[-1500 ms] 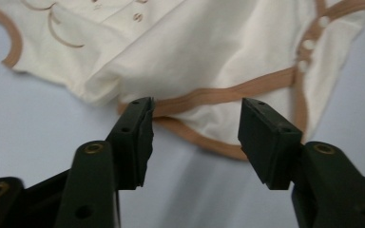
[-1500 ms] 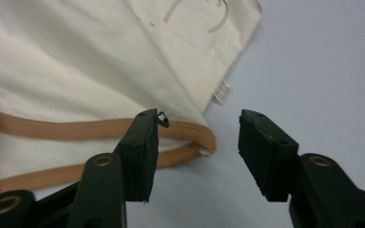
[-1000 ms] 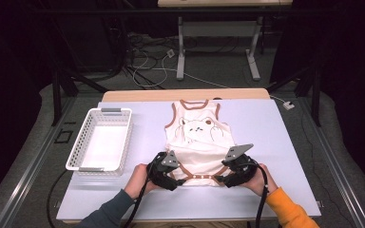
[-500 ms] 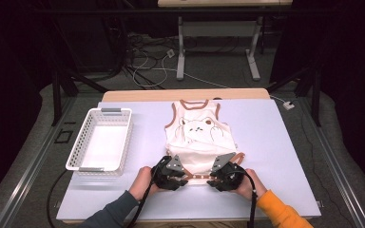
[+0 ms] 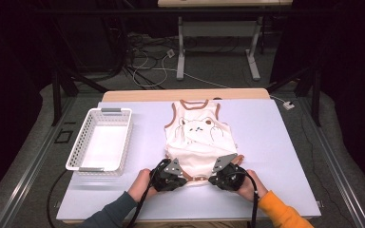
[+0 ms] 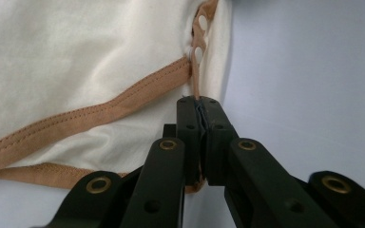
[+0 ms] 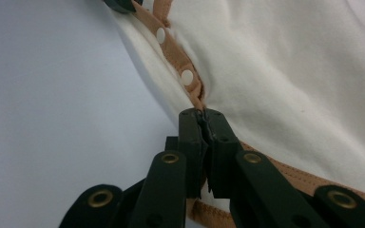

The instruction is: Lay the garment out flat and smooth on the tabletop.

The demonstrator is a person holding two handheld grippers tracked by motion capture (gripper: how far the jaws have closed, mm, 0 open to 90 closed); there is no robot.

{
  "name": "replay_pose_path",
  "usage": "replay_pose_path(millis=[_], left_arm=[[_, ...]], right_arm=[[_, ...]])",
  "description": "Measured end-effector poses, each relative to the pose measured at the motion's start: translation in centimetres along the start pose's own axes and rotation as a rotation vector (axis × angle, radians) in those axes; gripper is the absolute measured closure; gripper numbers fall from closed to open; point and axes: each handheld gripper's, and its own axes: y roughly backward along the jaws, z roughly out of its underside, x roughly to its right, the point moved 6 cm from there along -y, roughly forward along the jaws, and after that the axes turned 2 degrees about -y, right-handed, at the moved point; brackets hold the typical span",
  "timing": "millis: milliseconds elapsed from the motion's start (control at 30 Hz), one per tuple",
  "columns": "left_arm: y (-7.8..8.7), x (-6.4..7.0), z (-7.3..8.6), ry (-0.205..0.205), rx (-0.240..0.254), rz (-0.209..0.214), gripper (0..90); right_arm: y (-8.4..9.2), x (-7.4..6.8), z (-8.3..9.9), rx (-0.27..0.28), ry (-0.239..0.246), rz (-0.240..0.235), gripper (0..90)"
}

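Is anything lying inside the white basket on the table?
No: in the high view the white basket left of the bodysuit shows a bare white bottom.

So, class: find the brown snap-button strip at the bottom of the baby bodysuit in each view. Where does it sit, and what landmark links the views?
High view: the snap strip lies at the bodysuit's near edge, between the left gripper and right gripper.
Left gripper view: top centre, running down into the shut jaws.
Right gripper view: upper centre, with white snaps, ending in the shut jaws.
Shared landmark: the brown hem trim.
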Motion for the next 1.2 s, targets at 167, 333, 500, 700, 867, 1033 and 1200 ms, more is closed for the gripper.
replay_pose_path(millis=[167,333,500,700,867,1033,1200], left_arm=[[0.4,1.4,0.5,-0.015,-0.01,0.02,87.8],[0.8,2.1,1.0,-0.018,-0.015,0.026,87.8],[1.1,2.4,1.3,-0.014,-0.016,0.037,87.8],[1.3,2.9,1.7,-0.018,-0.016,0.053,87.8],[1.6,3.2,2.1,-0.027,-0.023,0.071,87.7],[1.8,3.5,2.4,-0.026,-0.023,0.084,87.7],[2.1,3.8,2.8,-0.036,-0.021,0.091,87.7]], right_arm=[[0.0,-1.0,0.1,-0.008,0.03,-0.027,87.0],[0.1,-1.9,0.2,-0.005,0.038,-0.045,87.1],[0.2,-2.5,0.3,-0.005,0.034,-0.076,87.6],[0.4,-3.1,0.5,-0.019,0.044,-0.108,87.8],[0.4,-3.7,0.6,-0.011,0.044,-0.142,87.9],[0.3,-4.0,0.6,-0.017,0.043,-0.154,87.9],[0.2,-4.6,0.5,-0.016,0.059,-0.18,87.9]])
